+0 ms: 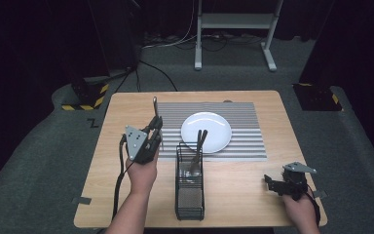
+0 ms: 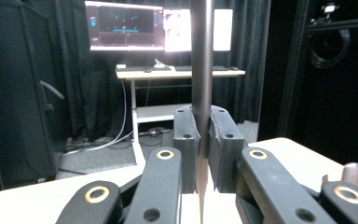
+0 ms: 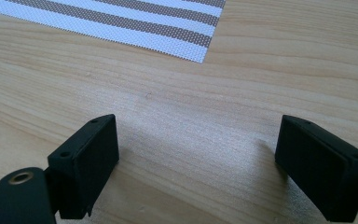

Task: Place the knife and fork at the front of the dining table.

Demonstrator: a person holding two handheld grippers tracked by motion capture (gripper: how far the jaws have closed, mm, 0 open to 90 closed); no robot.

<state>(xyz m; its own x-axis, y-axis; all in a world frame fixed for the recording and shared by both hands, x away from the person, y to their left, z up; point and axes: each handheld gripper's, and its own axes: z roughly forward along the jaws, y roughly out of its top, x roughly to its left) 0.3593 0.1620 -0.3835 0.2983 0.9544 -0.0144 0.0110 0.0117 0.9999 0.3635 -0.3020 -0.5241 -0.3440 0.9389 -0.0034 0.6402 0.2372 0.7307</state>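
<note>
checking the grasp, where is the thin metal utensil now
High view: thin metal utensil stands upright, clamped in the left gripper, left of the round white plate.

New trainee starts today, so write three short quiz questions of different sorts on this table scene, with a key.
1. True or false: the left gripper is shut on a piece of cutlery that points upward.
2. Multiple choice: where does the plate sit? A) in the wire basket B) on the striped mat C) on the bare table
3. Fill in: the right gripper hovers with its jaws ____ over bare wood near the table's right front corner.

Key: 1 true; 2 B; 3 open.
</note>
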